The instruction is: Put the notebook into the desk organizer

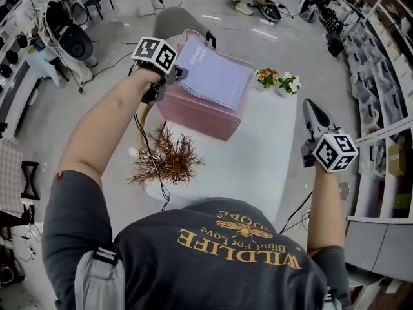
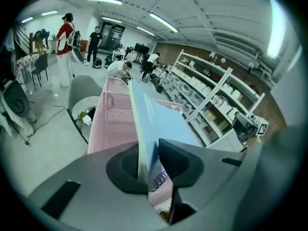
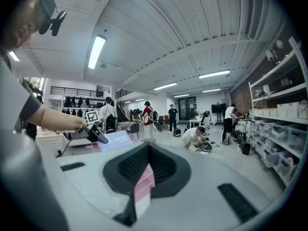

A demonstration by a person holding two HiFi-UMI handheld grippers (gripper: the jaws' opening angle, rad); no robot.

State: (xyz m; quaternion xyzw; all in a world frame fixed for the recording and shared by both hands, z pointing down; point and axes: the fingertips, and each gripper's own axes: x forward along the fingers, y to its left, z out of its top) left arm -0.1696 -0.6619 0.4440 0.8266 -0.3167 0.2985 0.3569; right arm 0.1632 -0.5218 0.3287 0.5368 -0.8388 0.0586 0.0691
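My left gripper (image 1: pixel 179 72) is clamped on the notebook (image 1: pixel 216 76). In the left gripper view both pads sit against it, one on each face, near the spiral-bound edge. I hold the notebook slanted over the open top of the pink mesh organizer (image 1: pixel 197 115), with its cover facing up and to the right. The spiral edge runs along its near right side. The far end of the notebook reaches in between the mesh walls, and one wall stands just to its left in the left gripper view. I cannot tell whether the notebook touches the bottom.

The organizer stands at the far left of the white table (image 1: pixel 258 154). Just near of it lies a bunch of dry reddish twigs (image 1: pixel 164 160), with a black cable (image 1: pixel 147 148) trailing past them from my left hand. Two small flower pots (image 1: pixel 277 81) stand side by side at the far edge of the table, right of the organizer.

My right gripper (image 1: pixel 309 106) is well apart from all this, over the right edge of the table and pointing away from me. Its jaws are closed to a thin slit with nothing between them. Through the slit I see only a strip of pink and white.

Shelves with bins (image 1: pixel 381 76) run along the right side of the room. A grey chair back (image 1: pixel 174 19) shows just beyond the organizer.
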